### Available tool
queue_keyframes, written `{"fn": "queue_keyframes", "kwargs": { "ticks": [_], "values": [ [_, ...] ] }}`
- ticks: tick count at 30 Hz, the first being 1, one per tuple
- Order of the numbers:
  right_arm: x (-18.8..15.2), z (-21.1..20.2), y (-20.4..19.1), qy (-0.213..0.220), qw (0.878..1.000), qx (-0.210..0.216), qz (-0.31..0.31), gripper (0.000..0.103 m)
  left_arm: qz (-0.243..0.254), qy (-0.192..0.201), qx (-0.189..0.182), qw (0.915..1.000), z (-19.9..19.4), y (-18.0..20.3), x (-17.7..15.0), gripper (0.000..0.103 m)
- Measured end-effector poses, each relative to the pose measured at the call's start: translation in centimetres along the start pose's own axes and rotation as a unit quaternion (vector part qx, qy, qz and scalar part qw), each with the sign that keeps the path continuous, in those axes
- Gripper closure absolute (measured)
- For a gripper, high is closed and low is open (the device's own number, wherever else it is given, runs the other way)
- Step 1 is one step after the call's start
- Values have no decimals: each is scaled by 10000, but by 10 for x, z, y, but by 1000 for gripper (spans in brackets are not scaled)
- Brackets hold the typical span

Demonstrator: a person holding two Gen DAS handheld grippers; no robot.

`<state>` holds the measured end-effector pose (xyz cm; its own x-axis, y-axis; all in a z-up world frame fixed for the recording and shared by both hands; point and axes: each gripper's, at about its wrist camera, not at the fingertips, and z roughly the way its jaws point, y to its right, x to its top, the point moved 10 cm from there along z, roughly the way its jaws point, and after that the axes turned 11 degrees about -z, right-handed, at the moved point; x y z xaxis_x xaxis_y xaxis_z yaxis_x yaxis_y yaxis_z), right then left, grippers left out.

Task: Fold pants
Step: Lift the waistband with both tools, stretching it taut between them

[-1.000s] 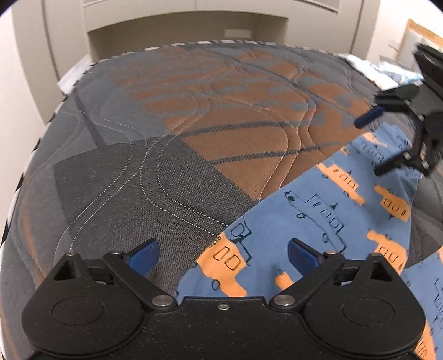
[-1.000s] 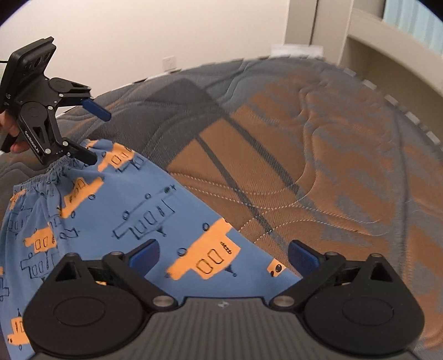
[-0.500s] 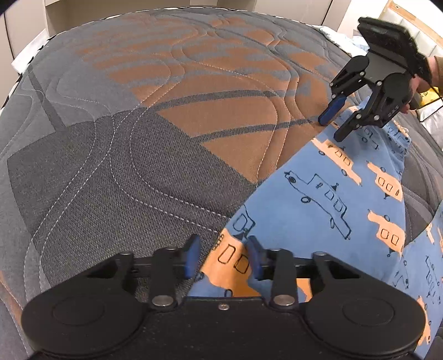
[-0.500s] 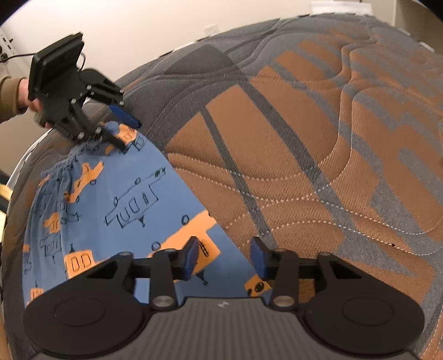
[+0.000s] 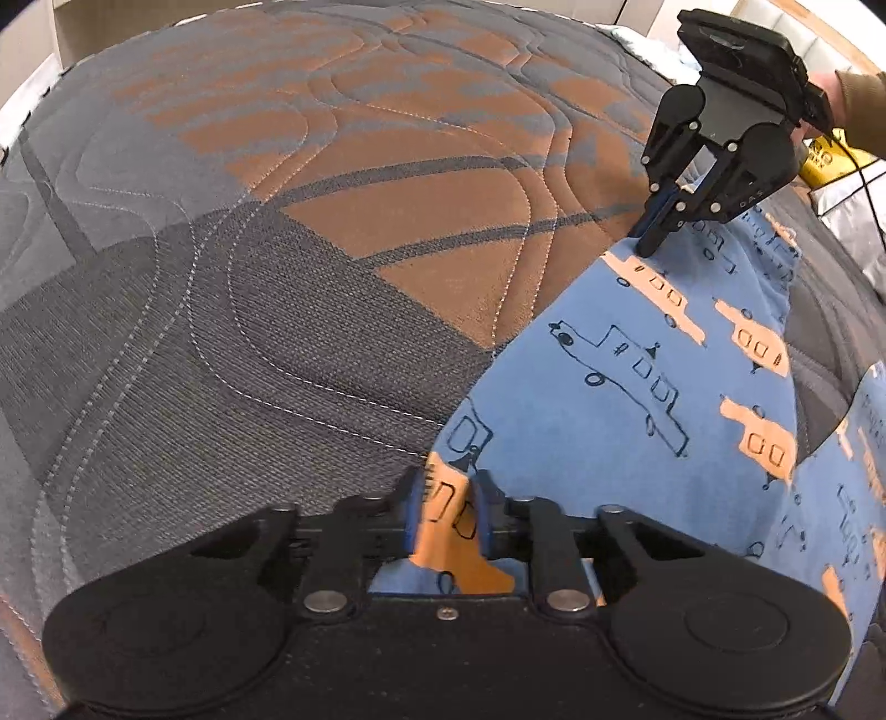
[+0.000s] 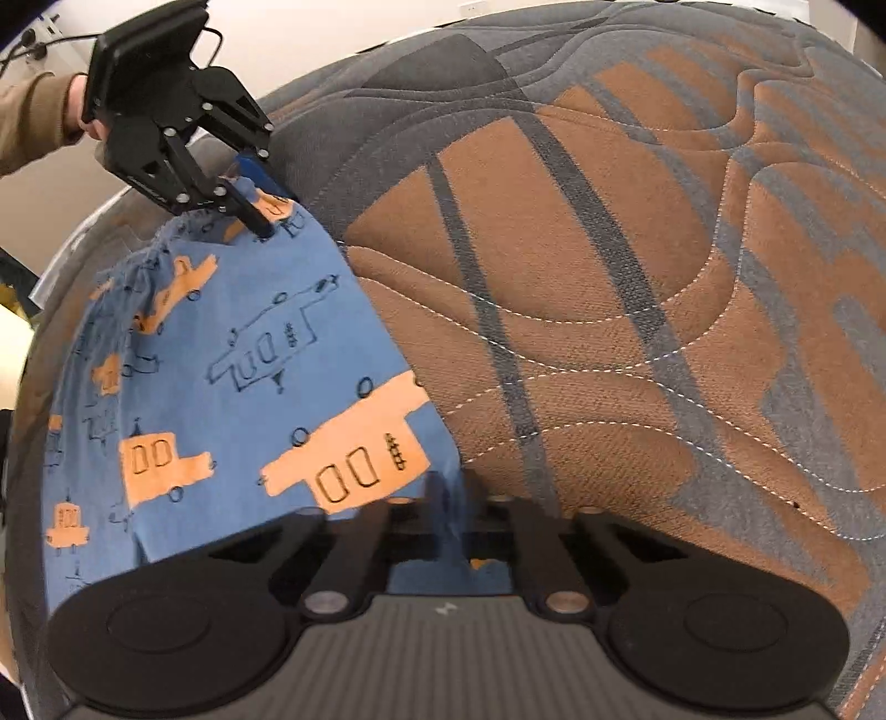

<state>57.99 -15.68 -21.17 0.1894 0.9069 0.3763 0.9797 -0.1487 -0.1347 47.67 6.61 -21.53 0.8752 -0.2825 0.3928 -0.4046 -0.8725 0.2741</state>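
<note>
Blue pants (image 5: pixel 637 399) with orange and outlined vehicle prints lie on a quilted bedspread; they also show in the right wrist view (image 6: pixel 232 354). My left gripper (image 5: pixel 446 512) is shut on one corner of the pants' edge. My right gripper (image 6: pixel 451 512) is shut on the other end of the same edge. Each gripper shows in the other's view: the right one (image 5: pixel 656 232) at the far corner, the left one (image 6: pixel 260 213) by the gathered waistband. The fabric between them is stretched fairly flat.
The bedspread (image 5: pixel 332 249) is grey, charcoal and rust-orange, and it fills both views (image 6: pixel 637 277). A pale wall (image 6: pixel 332 27) stands behind the bed. Light bedding or bags (image 5: pixel 841 183) lie off the far right edge.
Both grippers went from wide open to shut on the pants' edge. Both came down closer to the bed, and each now pinches a corner of fabric.
</note>
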Motion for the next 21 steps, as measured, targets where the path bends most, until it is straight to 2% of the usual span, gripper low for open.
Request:
{"fn": "queue_keyframes", "kwargs": {
  "ticks": [2, 4, 9, 13, 15, 17, 18, 21],
  "values": [
    [0, -3, 0, 62, 10000, -32, 4, 102, 83, 32, 91, 9999, -2, 0, 1, 98],
    [0, -8, 1, 143, 9998, -114, 59, 102, 164, 61, 174, 9997, -2, 1, 2, 100],
    [3, -26, 10, 443, 9979, -368, 299, 102, 80, 245, 426, 9988, -3, -7, 14, 101],
    [4, -36, 21, 517, 9958, -612, 448, 102, -9, 375, 550, 9978, -5, -14, 28, 101],
    [2, -31, 21, 405, 9963, -575, 494, 101, 153, 207, 700, 9972, -1, -14, 27, 94],
    [-2, -22, 17, 218, 9974, -513, 467, 99, 334, 88, 802, 9962, -1, -12, 22, 76],
    [-3, -21, 16, 185, 9974, -561, 410, 98, 379, 86, 815, 9959, -3, -12, 21, 76],
    [-10, -27, 19, 194, 9972, -571, 448, 80, 263, 16, 713, 9971, -9, -18, 18, 75]
  ]
}}
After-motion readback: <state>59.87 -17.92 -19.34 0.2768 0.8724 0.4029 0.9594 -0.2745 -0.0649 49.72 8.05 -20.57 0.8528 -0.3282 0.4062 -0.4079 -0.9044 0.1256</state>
